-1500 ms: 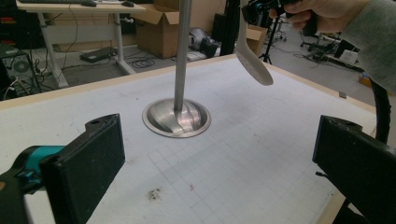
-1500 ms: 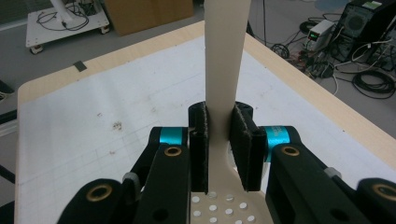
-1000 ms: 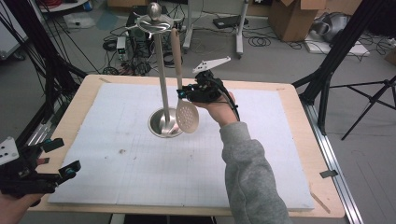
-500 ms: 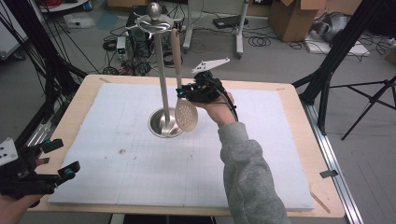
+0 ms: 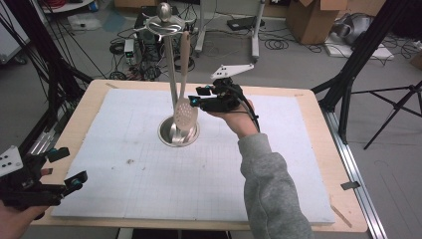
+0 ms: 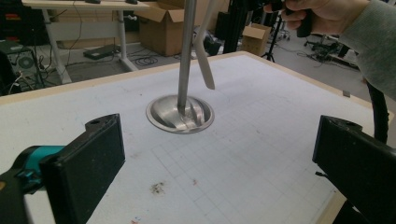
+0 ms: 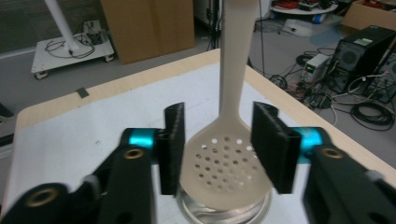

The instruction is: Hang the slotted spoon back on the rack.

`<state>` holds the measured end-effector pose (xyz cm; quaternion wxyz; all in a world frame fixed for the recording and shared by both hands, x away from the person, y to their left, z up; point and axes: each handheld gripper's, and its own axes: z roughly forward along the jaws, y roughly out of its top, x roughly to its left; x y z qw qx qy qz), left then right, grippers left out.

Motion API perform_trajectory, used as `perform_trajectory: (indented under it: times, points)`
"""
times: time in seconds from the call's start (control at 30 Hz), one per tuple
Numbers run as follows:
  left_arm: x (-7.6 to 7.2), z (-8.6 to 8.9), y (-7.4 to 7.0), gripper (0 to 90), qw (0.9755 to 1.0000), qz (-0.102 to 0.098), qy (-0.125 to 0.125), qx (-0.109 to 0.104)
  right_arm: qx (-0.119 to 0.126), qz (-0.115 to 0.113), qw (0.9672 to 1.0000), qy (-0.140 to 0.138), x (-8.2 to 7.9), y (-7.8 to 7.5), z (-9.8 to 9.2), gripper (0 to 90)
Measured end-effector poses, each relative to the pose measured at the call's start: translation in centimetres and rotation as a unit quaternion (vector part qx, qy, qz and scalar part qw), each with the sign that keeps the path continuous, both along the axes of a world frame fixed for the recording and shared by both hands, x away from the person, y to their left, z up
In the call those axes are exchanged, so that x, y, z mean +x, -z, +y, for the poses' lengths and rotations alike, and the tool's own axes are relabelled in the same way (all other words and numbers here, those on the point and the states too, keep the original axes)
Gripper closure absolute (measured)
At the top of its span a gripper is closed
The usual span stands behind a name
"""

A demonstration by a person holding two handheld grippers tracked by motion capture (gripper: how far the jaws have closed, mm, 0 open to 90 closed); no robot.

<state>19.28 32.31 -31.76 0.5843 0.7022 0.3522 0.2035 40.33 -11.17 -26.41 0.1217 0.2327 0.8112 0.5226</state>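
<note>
While the slotted spoon [image 5: 183,110] hangs by its handle from the top ring of the utensil stand [image 5: 171,74], the right gripper [image 5: 197,97] sits level with the spoon's perforated bowl, one jaw on each side of it. In the right gripper view the spoon [image 7: 224,172] is between the two black pads, and a visible gap separates each pad from the bowl's edge, so the pads do not press on it. These jaws have just been opening, with the spoon between them; they stand about halfway apart and grip nothing. The spoon hangs nearly vertical beside the stand's steel pole, its bowl just above the round dished base [image 5: 177,133] at the foot of the stand. The stand is on the white gridded mat [image 5: 149,174] that covers the desk [image 5: 318,149], toward the far middle of the mat.

The person's right hand [image 5: 239,117], in a grey sleeve, carries the right gripper from the near right side, with a black cable trailing down the wrist.

At the near left corner of the desk, the left gripper [image 5: 64,167] is well apart from the stand. In the left gripper view its jaws stand wide apart with nothing between them, and the stand's base [image 6: 180,114] and the spoon's lower end [image 6: 205,70] lie ahead of it across the mat.
</note>
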Motion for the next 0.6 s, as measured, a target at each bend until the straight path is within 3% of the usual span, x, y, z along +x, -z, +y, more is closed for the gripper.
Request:
perform_trajectory:
  times: [0.2,0.3,0.37,0.6]
  points:
    - [0.7,-0.3,0.3,2.7,1.0,0.004,0.003,-0.003,0.005,0.019,0.9998,-0.004,-0.2,0.2,-0.6,32.4]
    - [0.9,-0.5,0.2,2.6,0.9999,0.003,0.01,-0.004,0.009,0.013,0.9999,-0.004,-0.6,0.3,-1.0,28.2]
    - [1.1,-0.7,0.1,2.6,0.9999,0.0,0.014,-0.006,0.01,0.013,0.9998,-0.005,-0.7,0.4,-1.2,20.3]
    - [1.7,-1.3,0.2,2.6,0.9997,0.002,0.025,-0.008,0.014,0.012,0.9998,-0.01,-1.3,1.0,-2.4,14.2]
